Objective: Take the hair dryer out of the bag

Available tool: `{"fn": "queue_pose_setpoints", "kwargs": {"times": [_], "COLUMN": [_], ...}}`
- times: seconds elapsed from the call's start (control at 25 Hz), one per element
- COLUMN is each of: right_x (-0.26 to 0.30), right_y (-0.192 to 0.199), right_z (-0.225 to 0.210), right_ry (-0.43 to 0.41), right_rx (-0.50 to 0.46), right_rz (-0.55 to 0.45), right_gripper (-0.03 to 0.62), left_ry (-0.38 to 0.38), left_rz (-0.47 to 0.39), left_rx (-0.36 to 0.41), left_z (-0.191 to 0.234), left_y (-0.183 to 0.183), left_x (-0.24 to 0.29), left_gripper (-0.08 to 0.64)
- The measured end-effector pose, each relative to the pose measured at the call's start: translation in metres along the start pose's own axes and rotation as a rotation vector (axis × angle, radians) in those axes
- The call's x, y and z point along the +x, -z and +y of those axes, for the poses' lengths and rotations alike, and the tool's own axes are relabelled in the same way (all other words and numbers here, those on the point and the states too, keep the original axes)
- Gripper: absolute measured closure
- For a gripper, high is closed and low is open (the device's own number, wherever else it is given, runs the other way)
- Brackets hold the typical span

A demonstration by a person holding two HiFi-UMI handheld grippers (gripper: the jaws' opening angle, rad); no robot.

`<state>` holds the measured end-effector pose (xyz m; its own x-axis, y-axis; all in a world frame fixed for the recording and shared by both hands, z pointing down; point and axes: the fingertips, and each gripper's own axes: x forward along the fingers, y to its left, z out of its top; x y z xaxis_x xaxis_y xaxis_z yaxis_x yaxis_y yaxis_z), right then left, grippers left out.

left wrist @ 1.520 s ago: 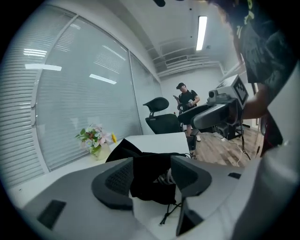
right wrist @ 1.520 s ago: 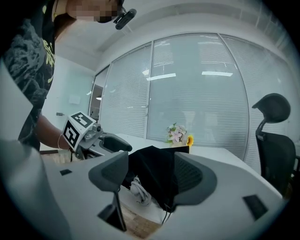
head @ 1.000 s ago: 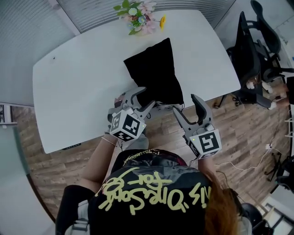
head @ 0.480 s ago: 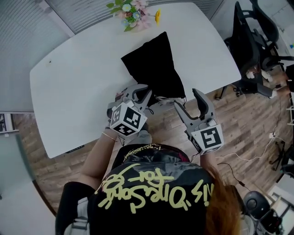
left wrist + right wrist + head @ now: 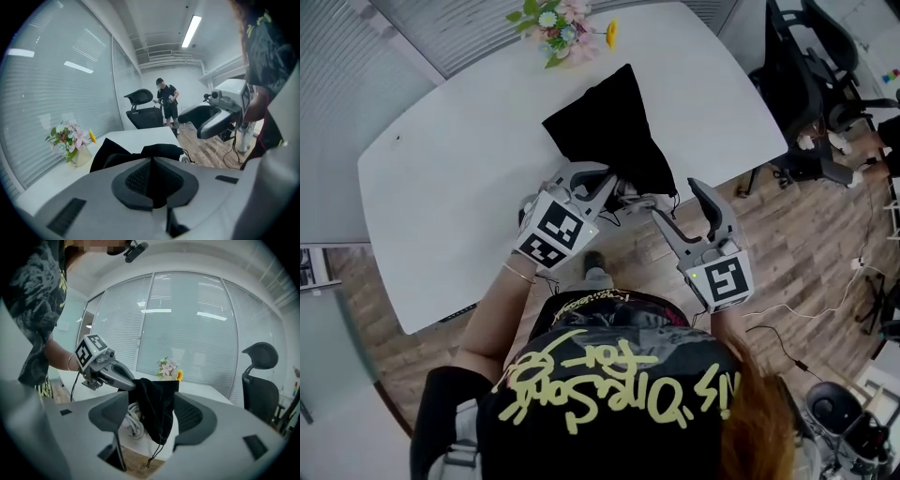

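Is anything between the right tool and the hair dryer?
Yes: the black bag hangs between the open jaws of the right tool and hides the dryer; only a white cord shows beside it.

Black bag (image 5: 605,122), white cord (image 5: 133,420) apparently protruding

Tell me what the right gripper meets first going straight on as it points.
Probably the black cloth drawstring bag hanging ahead of the right gripper, white coiled cord beside it; depth uncertain.

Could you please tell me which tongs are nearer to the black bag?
Left. The left tongs have just closed on the black bag at its near edge; the right tongs stand open just beside its mouth.
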<state>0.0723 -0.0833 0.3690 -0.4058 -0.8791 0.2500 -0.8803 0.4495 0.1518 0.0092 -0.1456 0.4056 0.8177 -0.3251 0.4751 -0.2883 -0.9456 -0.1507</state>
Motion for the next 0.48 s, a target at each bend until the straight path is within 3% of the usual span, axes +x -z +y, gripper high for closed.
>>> {"fn": "queue_pose_setpoints", "kwargs": {"times": [0.16, 0.48], "right_x": [0.002, 0.002], "right_y": [0.001, 0.004], "right_z": [0.001, 0.001], "right_ry": [0.011, 0.029], "right_rx": [0.001, 0.027], "right_rz": [0.008, 0.014], "right_gripper": [0.302, 0.303], "left_ry": [0.023, -0.003], "left_rz": [-0.047, -0.049], "left_rx": [-0.130, -0.219], "left_z": [0.014, 0.042], "left_y": [-0.006, 0.002], "left_x": [0.002, 0.015], "left_gripper": [0.560, 0.560]}}
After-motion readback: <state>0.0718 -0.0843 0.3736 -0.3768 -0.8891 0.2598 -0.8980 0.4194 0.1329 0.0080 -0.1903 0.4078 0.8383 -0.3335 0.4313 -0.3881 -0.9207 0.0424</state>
